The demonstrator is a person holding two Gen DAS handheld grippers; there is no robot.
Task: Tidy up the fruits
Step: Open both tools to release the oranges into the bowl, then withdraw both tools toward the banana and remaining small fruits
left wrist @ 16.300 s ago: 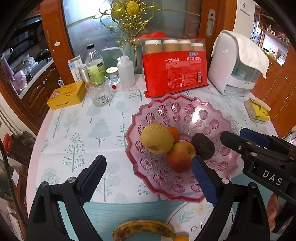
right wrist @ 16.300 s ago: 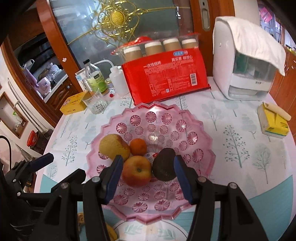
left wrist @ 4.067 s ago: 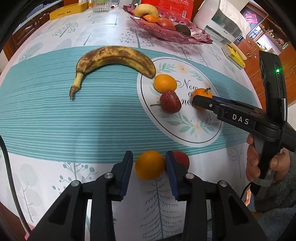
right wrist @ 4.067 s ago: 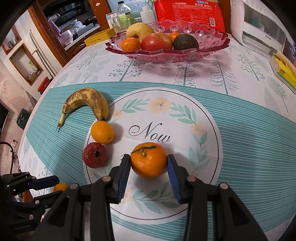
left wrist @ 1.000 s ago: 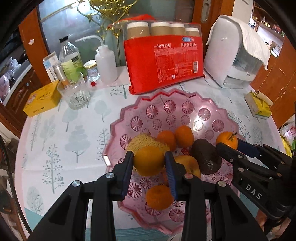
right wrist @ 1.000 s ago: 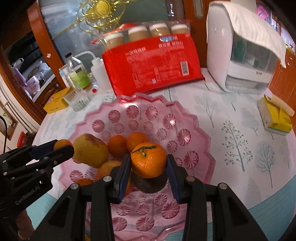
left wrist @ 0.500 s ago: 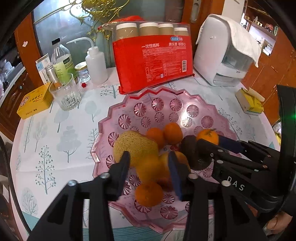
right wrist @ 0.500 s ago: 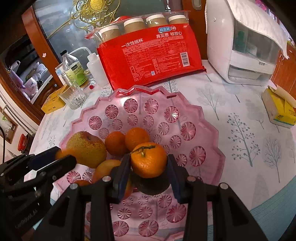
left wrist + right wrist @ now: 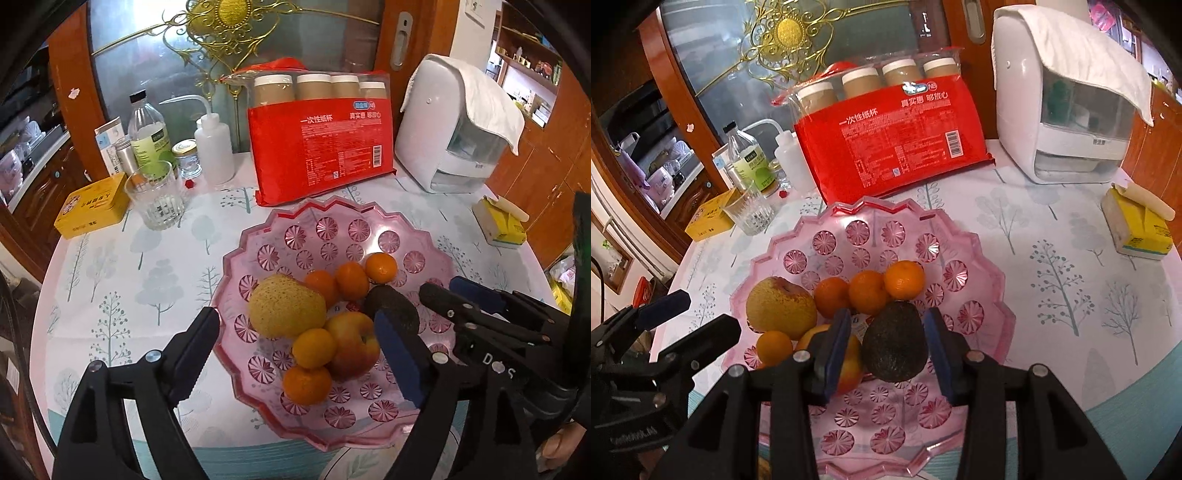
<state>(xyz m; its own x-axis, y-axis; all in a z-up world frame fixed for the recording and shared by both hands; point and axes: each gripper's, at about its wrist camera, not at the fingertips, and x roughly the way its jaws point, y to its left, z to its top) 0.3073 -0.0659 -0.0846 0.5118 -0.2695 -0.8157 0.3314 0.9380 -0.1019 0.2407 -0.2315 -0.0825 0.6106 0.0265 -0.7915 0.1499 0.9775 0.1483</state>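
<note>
1. Two grippers sit nearest. The left gripper [image 9: 295, 317] is spread wide, its jaws have just been opening, and it grips nothing. The right gripper [image 9: 888, 314] is released too but narrower; the avocado [image 9: 894, 341] shows between its fingers without the pads pressing on it.
2. One pink glass dish [image 9: 332, 206] holds all the fruit in view – eight pieces, huddled toward its near side.
3. Five small oranges: two at the front [image 9: 307, 384] [image 9: 314, 347], against the apple, and three in a row behind [image 9: 322, 286] [image 9: 351, 278] [image 9: 381, 267].
4. One red apple [image 9: 354, 343], one avocado just right of it, and one big yellow pear [image 9: 286, 312] on the left.
5. One round table under a pale cloth [image 9: 147, 277] printed with trees, with a teal band at the near edge.
6. Farther back stand one glass tumbler [image 9: 155, 201], one yellow tin [image 9: 92, 210], one squeeze bottle [image 9: 214, 147], one green-labelled bottle [image 9: 147, 136], one red pack of paper cups [image 9: 317, 147] – four stacks – one white appliance [image 9: 443, 140] draped with a towel, and one yellow box [image 9: 502, 225].
7. One glass door with a gold ornament [image 9: 225, 22] stands behind, framed in reddish wood.
</note>
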